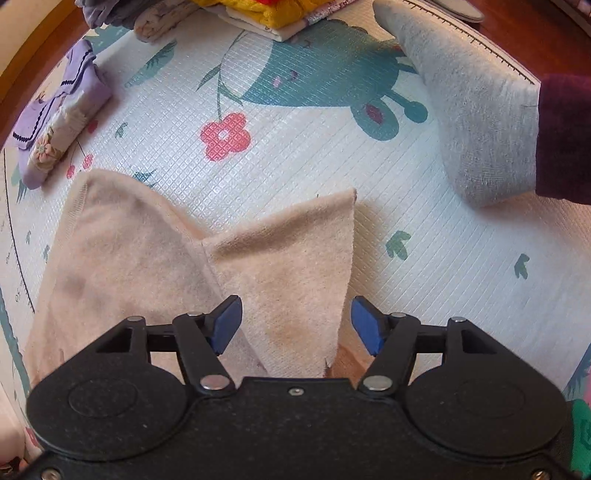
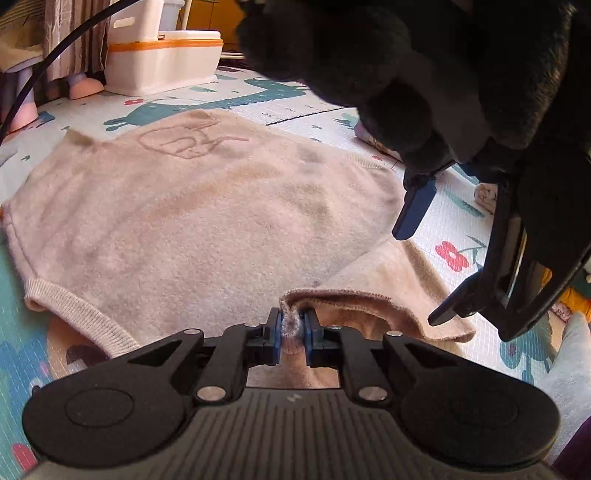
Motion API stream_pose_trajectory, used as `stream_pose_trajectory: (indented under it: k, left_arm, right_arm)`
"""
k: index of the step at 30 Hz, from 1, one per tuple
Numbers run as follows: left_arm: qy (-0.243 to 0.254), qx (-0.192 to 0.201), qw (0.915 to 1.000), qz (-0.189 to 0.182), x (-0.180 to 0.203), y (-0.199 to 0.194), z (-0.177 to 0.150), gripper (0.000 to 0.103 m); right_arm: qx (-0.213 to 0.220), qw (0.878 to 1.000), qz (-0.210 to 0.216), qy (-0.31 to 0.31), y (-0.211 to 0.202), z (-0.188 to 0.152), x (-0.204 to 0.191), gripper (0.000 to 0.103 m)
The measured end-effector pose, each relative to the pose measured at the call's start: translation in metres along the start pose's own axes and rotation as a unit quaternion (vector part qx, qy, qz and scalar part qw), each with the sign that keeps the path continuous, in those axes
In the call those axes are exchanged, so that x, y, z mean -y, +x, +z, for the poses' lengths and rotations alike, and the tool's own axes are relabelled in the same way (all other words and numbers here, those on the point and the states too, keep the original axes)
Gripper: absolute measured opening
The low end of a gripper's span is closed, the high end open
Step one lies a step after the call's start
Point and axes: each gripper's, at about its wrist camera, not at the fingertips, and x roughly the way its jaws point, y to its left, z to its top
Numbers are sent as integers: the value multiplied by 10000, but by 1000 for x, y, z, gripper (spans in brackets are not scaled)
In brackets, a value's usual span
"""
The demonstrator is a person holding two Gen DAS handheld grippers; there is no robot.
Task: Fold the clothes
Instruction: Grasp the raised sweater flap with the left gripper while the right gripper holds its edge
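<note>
A beige fleece sweater [image 2: 192, 206] lies spread flat on the patterned play mat [image 2: 280, 110], with a stitched outline near its far edge. My right gripper [image 2: 293, 328] is shut on the cuff of its sleeve [image 2: 399, 288], which lies folded near the body. My left gripper [image 2: 432, 262] hangs open above that sleeve at the right, held by a black-gloved hand [image 2: 369, 55]. In the left wrist view the left gripper [image 1: 295, 325] stands open just over the beige sleeve [image 1: 295, 266], its blue pads [image 1: 229, 325] wide apart and touching nothing that I can see.
A foot in a grey sock [image 1: 472, 110] rests on the mat [image 1: 332, 177] at the right. Folded purple clothes [image 1: 62, 118] lie at the left and a yellow pile [image 1: 266, 11] at the far edge. White storage boxes [image 2: 162, 55] stand beyond the sweater.
</note>
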Motion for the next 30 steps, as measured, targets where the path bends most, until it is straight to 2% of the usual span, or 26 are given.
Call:
stream_pose_trajectory:
  k: [3, 5, 7, 8, 10, 11, 14, 15, 17, 18, 20, 22, 24, 27, 30]
  left_arm:
    - [1003, -593, 9926, 354, 29, 20, 6, 68]
    - [1587, -891, 9810, 666, 48, 34, 6, 68]
    - [2192, -1037, 9642, 1069, 66, 47, 2, 68]
    - [2454, -1060, 9550, 1283, 74, 52, 1, 69]
    - [2703, -809, 9428, 1778, 77, 52, 0, 68]
    - [2560, -632, 9443, 1968, 71, 48, 3, 62]
    - [1662, -227, 9646, 2035, 41, 31, 7, 52]
    - [1236, -100, 9723, 1982, 27, 25, 6, 51]
    - [217, 91, 9836, 1788, -4, 16, 1, 39]
    - [-315, 172, 9861, 1620, -19, 15, -4, 35]
    - [-1322, 317, 9828, 1253, -47, 14, -15, 22]
    - [-2286, 531, 9691, 757, -72, 12, -33, 18]
    - [-3060, 754, 9486, 290, -91, 9, -53, 17]
    - [-3798, 1025, 9190, -273, -111, 9, -81, 10]
    - [-4337, 1382, 8870, -779, -126, 8, -108, 8]
  right_arm:
    - [21, 9999, -77, -110, 0, 2, -3, 13]
    - [40, 9999, -94, -102, -1, 3, -2, 13]
    - [68, 9999, -96, -69, -2, 4, -2, 13]
    - [79, 9999, -85, -39, -3, 4, -2, 13]
    - [81, 10000, -40, 31, -3, 4, 0, 13]
    - [76, 9999, -12, 67, -4, 4, 1, 13]
    - [66, 9999, 18, 136, -4, 5, 3, 13]
    - [67, 9999, 21, 145, -4, 5, 3, 13]
    - [60, 9999, 27, 153, -3, 6, 4, 13]
    - [54, 9999, 29, 152, -3, 6, 3, 13]
    - [31, 9999, 30, 132, -4, 6, 3, 14]
    - [2, 9999, 20, 115, -4, 5, 2, 14]
    - [-17, 10000, 4, 73, -5, 5, 1, 13]
    - [-24, 10000, -11, -24, -6, 6, 0, 13]
    - [-26, 9999, -65, -135, -9, 8, 0, 13]
